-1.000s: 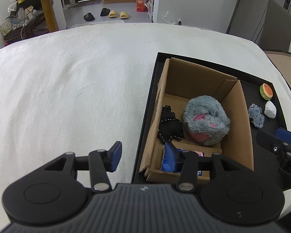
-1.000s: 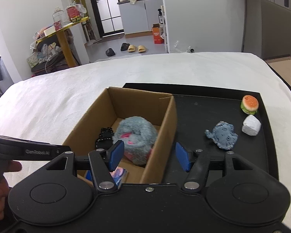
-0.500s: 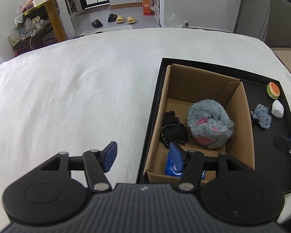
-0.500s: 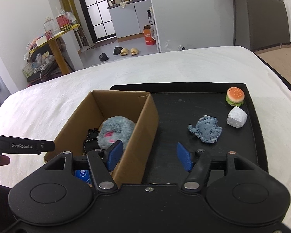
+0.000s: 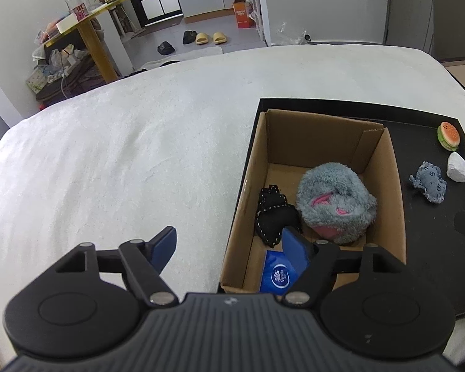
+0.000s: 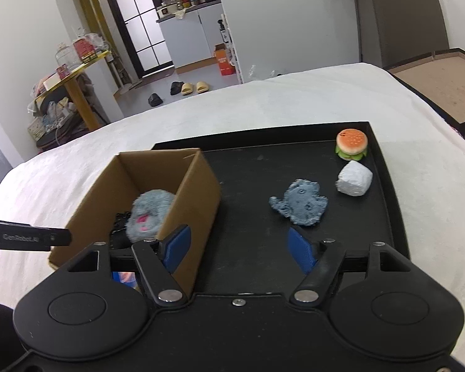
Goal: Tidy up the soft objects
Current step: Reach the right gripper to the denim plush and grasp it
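Note:
A cardboard box [image 5: 396, 198] [image 6: 198, 192] stands on a black tray [image 6: 254, 161] [image 5: 418, 133]. In it lie a fluffy grey-pink plush [image 5: 334, 198] [image 6: 150, 210], a black fabric piece [image 5: 272, 214] and a blue tissue pack [image 5: 277, 274]. On the tray right of the box lie a flat blue-grey plush [image 6: 300, 203] [image 5: 429, 184], a white lump [image 6: 355, 178] [image 5: 456, 166] and a burger toy [image 6: 352, 142] [image 5: 448, 135]. My left gripper [image 5: 229, 248] is open and empty over the box's near left edge. My right gripper [image 6: 237, 248] is open and empty, above the tray just in front of the blue-grey plush.
The tray sits on a white bed cover [image 5: 124, 155]. A yellow side table [image 6: 77, 93] with clutter, slippers [image 6: 192, 86] on the floor and a brown board [image 6: 443, 90] at the right lie beyond the bed.
The right gripper has moved right, from over the box to the tray in front of the blue-grey plush. The left gripper has pulled back and up a little. Both stay open.

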A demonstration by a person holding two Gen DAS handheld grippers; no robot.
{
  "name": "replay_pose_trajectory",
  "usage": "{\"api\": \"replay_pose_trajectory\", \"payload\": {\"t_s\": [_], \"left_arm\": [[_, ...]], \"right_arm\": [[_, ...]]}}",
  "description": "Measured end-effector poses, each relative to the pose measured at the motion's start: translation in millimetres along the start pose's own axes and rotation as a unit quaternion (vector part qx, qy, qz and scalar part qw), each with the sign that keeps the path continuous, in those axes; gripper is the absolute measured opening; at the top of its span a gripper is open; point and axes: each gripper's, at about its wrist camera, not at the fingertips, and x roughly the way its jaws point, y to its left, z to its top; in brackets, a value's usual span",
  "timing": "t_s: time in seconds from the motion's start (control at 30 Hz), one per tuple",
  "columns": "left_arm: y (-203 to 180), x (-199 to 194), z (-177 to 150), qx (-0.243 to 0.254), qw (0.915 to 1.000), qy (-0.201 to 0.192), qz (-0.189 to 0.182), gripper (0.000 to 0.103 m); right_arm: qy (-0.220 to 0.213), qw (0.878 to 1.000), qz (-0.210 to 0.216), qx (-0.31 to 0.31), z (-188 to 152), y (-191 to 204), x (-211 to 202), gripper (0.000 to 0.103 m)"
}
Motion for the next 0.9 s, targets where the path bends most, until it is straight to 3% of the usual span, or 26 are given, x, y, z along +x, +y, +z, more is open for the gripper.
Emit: {"api": "replay_pose_trajectory", "payload": {"t_s": [0.17, 0.9], "left_arm": [[-7, 1, 8, 0.005, 0.9997, -0.005, 0.022, 0.080], [-45, 35, 33, 0.039, 0.9956, 0.000, 0.085, 0.082]], "right_arm": [[0.002, 1.000, -0.009, 0.002, 0, -16, 10, 0.074], [0.005, 0.999, -0.030, 0.035, 10, -71, 92, 0.071]]}}
